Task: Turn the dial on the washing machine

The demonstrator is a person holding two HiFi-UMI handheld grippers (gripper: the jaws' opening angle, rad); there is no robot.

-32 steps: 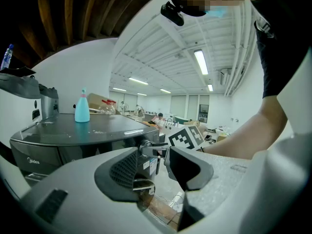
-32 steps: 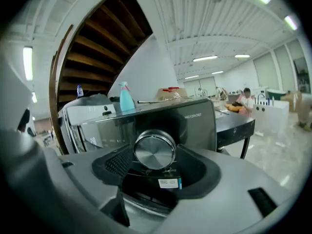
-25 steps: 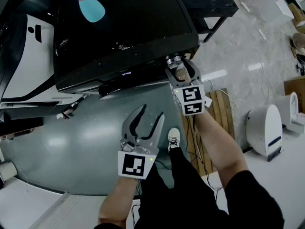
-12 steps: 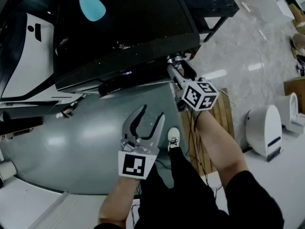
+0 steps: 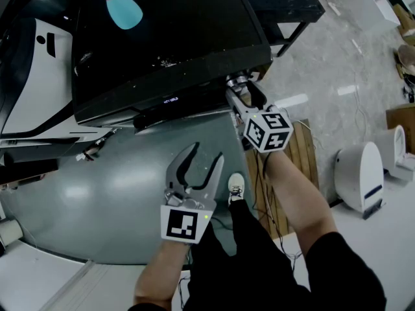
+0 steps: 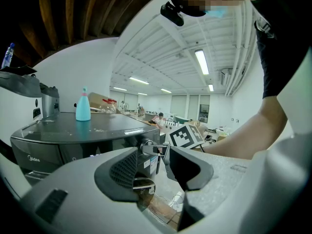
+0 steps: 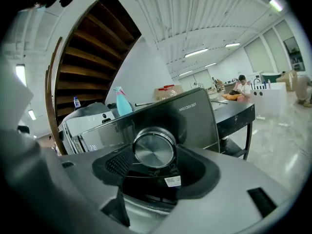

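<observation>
The black washing machine (image 5: 162, 37) fills the upper head view, and its round silver dial (image 5: 236, 81) sits at the front right corner. My right gripper (image 5: 244, 93) is shut on the dial, with its marker cube (image 5: 267, 129) rolled to one side. In the right gripper view the dial (image 7: 154, 148) sits between the two dark pads (image 7: 118, 165), just above my right gripper (image 7: 156, 165). My left gripper (image 5: 198, 159) hangs open and empty below the machine's front. The left gripper (image 6: 153, 167) view shows the machine (image 6: 87, 133) and the right gripper's cube (image 6: 185, 136).
A light blue spray bottle (image 5: 121, 6) stands on the machine's top. A small display (image 5: 170, 100) glows on the front panel. A white appliance (image 5: 32, 76) stands to the left. A wooden pallet (image 5: 299, 154), cables and a white round device (image 5: 360, 177) lie to the right.
The right gripper has rolled clockwise around the dial since a second ago, so its cube shows two faces now. Over the last half second it eased slightly back. The left gripper stayed still.
</observation>
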